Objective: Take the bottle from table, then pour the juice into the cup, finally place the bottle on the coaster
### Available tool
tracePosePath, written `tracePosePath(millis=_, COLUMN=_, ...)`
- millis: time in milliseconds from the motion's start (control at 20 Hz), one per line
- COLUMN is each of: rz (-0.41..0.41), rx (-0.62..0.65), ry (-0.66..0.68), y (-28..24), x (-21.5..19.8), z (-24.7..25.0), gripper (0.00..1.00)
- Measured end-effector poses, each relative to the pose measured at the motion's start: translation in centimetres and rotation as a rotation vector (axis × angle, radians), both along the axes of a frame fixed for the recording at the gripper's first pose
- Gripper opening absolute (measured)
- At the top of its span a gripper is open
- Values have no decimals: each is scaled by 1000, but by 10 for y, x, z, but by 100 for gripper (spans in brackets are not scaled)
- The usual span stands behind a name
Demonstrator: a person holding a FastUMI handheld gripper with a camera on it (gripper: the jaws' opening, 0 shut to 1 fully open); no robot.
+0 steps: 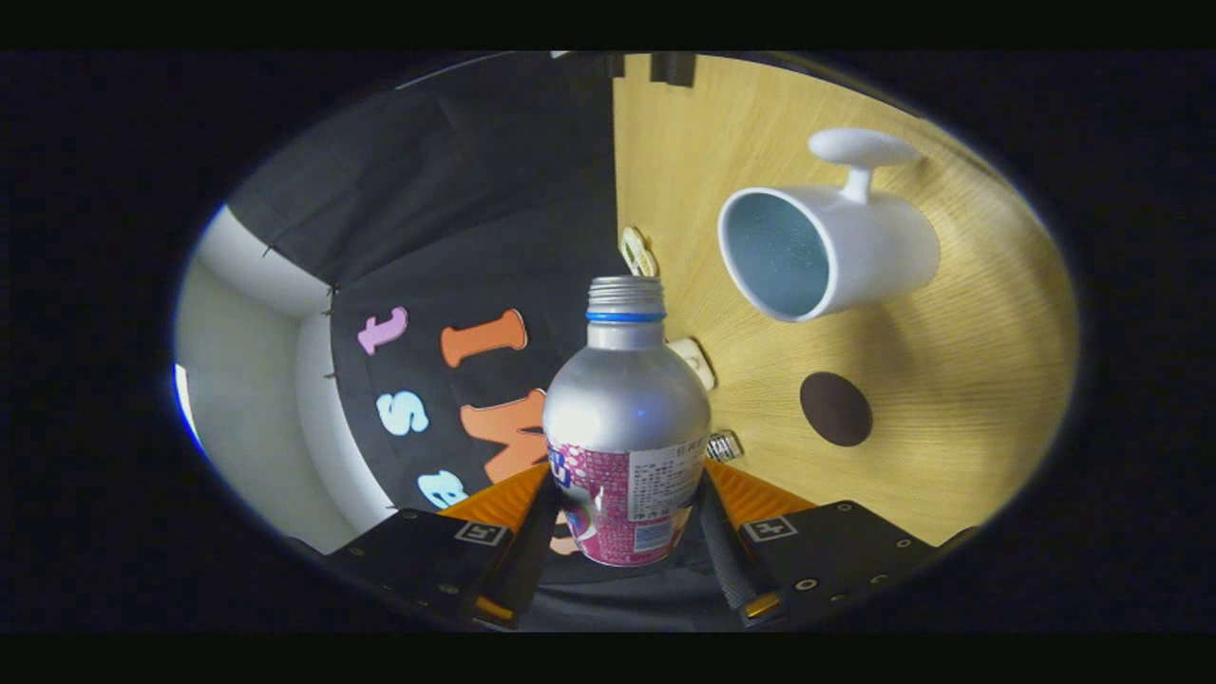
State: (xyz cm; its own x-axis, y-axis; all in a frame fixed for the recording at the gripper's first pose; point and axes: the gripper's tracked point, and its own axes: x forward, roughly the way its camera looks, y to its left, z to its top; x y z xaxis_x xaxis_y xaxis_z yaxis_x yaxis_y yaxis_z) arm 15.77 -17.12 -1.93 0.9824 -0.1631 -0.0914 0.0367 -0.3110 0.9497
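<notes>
Aluminium juice bottle (627, 418), uncapped, sits pinched in the gripper (627, 532), tilted short of the white cup (826, 249); hasty tipping could splash the bench (959, 418).

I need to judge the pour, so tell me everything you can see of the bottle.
The bottle is silvery metal with a pink printed label, a blue ring under its threaded neck, and no cap. It sits between the two fingers of the claw, both pressing its label. It looks tipped sideways, its open mouth just short of the white cup.
</notes>
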Motion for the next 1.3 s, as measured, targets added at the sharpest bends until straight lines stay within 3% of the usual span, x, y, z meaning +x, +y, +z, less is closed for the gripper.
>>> tracePosePath(millis=300, rz=34, rx=-352, ry=10, y=7, x=-6, z=22, gripper=74)
tracePosePath(millis=1100, rz=145, rx=-1359, ry=364, y=19, x=6, z=20, gripper=76)
tracePosePath(millis=1300, rz=161, rx=-1542, ry=366, y=26, x=20, z=14, gripper=76)
